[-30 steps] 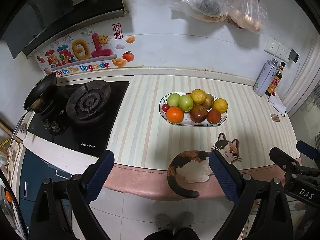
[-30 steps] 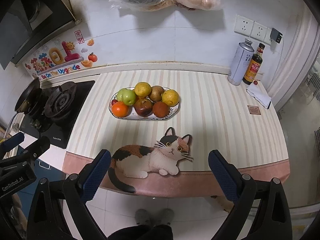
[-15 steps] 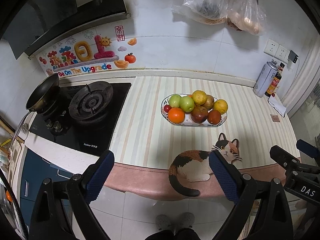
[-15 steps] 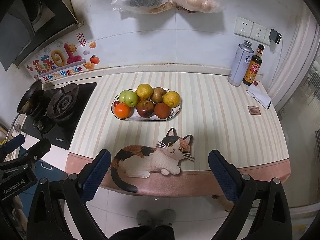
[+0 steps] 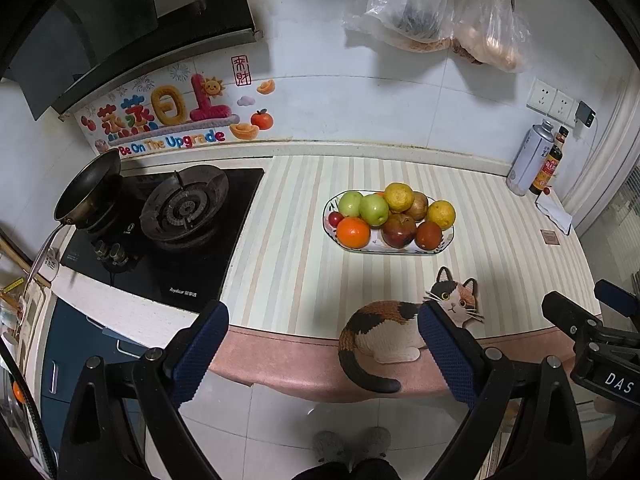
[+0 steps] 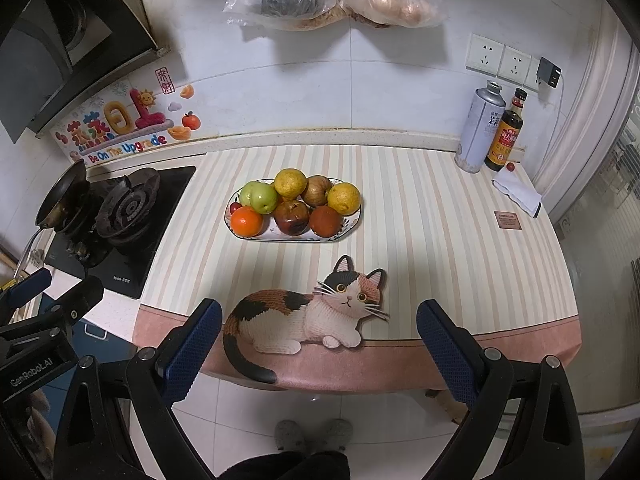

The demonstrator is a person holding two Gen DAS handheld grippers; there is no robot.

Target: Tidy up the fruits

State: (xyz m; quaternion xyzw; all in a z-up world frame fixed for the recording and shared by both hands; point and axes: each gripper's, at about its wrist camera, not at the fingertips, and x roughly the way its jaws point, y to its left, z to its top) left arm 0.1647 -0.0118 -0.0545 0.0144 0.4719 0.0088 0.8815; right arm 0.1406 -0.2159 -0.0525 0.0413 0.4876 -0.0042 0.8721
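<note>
Kitchen counter [image 6: 460, 248] with a striped cloth, and the plate [image 6: 352, 227] sits about mid-counter with all the fruit piled on it: two green apples [image 6: 259, 197], an orange [image 6: 247, 221], two yellow citrus [image 6: 344, 198], a dark red apple [image 6: 292, 217], a brownish one behind it and a reddish-brown one [image 6: 326, 220] at the front. Something small and red peeks out at the plate's left end, can't tell what. No loose fruit anywhere else on the counter that I can see.

So the fruit already lies gathered on the plate. That fits either a finished tidy-up or a pile waiting to be sorted out somewhere else, honestly can't call it from this.

Nearer than the plate there's a cat mat [image 6: 312, 312] at the counter's front edge. Left of the plate is the stove [image 5: 180, 220]; far right of it, a can and bottle.

Left gripper [image 5: 320, 344] and right gripper [image 6: 318, 340] both hang off the front edge, well short of the plate, jaws spread wide, holding nothing.
</note>
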